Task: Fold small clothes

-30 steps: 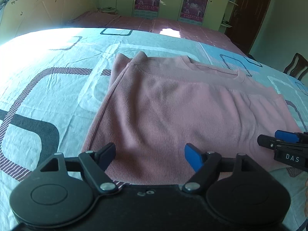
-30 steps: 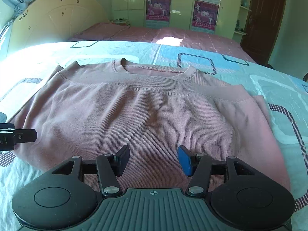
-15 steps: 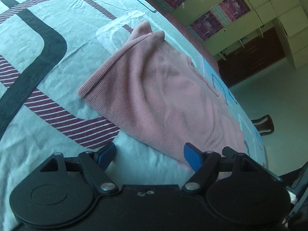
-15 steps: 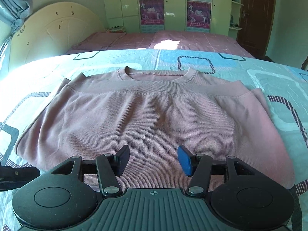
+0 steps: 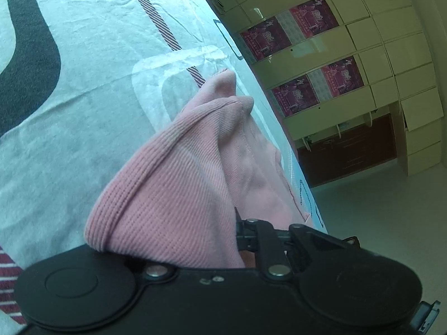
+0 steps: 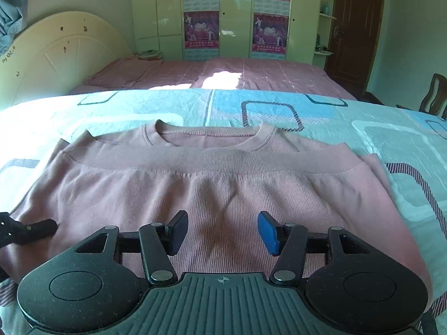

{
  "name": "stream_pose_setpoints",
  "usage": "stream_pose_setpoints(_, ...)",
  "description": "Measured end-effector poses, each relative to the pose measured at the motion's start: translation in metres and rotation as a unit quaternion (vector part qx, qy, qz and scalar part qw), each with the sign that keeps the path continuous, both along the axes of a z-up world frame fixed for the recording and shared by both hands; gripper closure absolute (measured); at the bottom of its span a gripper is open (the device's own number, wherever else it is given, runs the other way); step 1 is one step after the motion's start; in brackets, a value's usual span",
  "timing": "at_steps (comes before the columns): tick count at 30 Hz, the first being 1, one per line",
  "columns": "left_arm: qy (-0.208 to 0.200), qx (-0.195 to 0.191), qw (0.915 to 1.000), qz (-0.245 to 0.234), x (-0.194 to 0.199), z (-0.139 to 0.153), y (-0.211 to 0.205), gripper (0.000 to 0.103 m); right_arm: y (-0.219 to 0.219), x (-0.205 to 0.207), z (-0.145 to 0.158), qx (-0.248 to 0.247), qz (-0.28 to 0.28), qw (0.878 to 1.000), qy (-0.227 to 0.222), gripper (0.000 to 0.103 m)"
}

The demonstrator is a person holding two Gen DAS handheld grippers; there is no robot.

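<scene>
1. Between my left gripper's (image 5: 237, 240) closing jaws sits the sweater's (image 6: 223, 195) left edge, bunched; soft, light knit, so I pinch both layers.
2. Ahead of my right gripper (image 6: 222, 231), jaws apart and empty, the sweater lies flat on the bed (image 6: 363, 117); its right edge suits a matching grip.

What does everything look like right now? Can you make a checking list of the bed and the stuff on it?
Surface: patterned bedsheet, wrinkled.
Job's things: pink sweater, folded across, neckline far side.
Clutter: nothing seen.
Grippers: left tool closing, sweater's edge bunched between its fingers; right tool open, above the sweater, holding nothing.
Cables: nothing seen.
Surroundings: second bed, headboard, posters on wardrobe, brown door, chair.
</scene>
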State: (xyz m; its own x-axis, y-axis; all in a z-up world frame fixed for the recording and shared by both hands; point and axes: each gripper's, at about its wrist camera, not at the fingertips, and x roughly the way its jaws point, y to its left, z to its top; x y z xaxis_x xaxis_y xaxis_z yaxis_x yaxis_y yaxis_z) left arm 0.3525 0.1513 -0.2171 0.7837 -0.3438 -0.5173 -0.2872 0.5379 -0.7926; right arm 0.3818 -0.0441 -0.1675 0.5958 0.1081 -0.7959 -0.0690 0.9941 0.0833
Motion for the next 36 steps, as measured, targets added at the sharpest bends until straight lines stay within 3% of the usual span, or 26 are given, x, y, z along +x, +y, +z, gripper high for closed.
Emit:
stream_pose_setpoints(3, -0.006, 0.016, 0.9999, -0.005, 0.0, 0.003, -0.003, 0.09, -0.001, 0.0, -0.002, -0.006, 0.008, 1.0, 0.002, 0.048)
stream_pose_setpoints(6, -0.006, 0.016, 0.9998, -0.007, 0.001, 0.002, -0.001, 0.09, -0.005, -0.008, 0.013, 0.004, -0.004, 0.999, -0.038, 0.048)
stream_pose_setpoints(8, -0.007, 0.023, 0.9997, -0.008, 0.001, 0.004, -0.003, 0.091, -0.001, -0.004, -0.001, -0.003, 0.011, 1.0, -0.001, 0.048)
stream_pose_setpoints(12, -0.008, 0.039, 0.9992, -0.007, -0.001, 0.01, -0.006, 0.092, -0.001, -0.002, -0.003, 0.002, 0.012, 1.0, 0.004, 0.048)
stream_pose_setpoints(14, -0.009, 0.051, 0.9987, -0.004, -0.001, 0.012, -0.009, 0.092, -0.005, -0.005, 0.002, 0.016, 0.007, 1.0, -0.015, 0.048)
stream_pose_setpoints(18, -0.02, 0.091, 0.9956, -0.002, -0.004, 0.027, -0.02, 0.093, -0.002, -0.007, -0.01, -0.004, 0.037, 0.999, -0.015, 0.048)
stream_pose_setpoints(20, -0.03, 0.116, 0.9927, -0.004, -0.005, 0.041, -0.029, 0.093, -0.012, -0.002, -0.003, 0.028, 0.035, 0.999, -0.01, 0.048)
stream_pose_setpoints(25, -0.083, 0.198, 0.9758, -0.041, 0.003, 0.093, -0.073, 0.093, -0.054, -0.009, 0.022, 0.081, 0.026, 0.996, -0.04, 0.048)
stream_pose_setpoints(29, -0.123, 0.244, 0.9567, -0.099, 0.018, 0.126, -0.135, 0.093, -0.102, -0.012, 0.032, 0.108, -0.001, 0.993, -0.043, 0.048)
stream_pose_setpoints(36, -0.172, 0.29, 0.9105, -0.24, 0.034, 0.131, -0.277, 0.093, -0.197, -0.026, 0.037, 0.125, -0.07, 0.989, -0.045, 0.048)
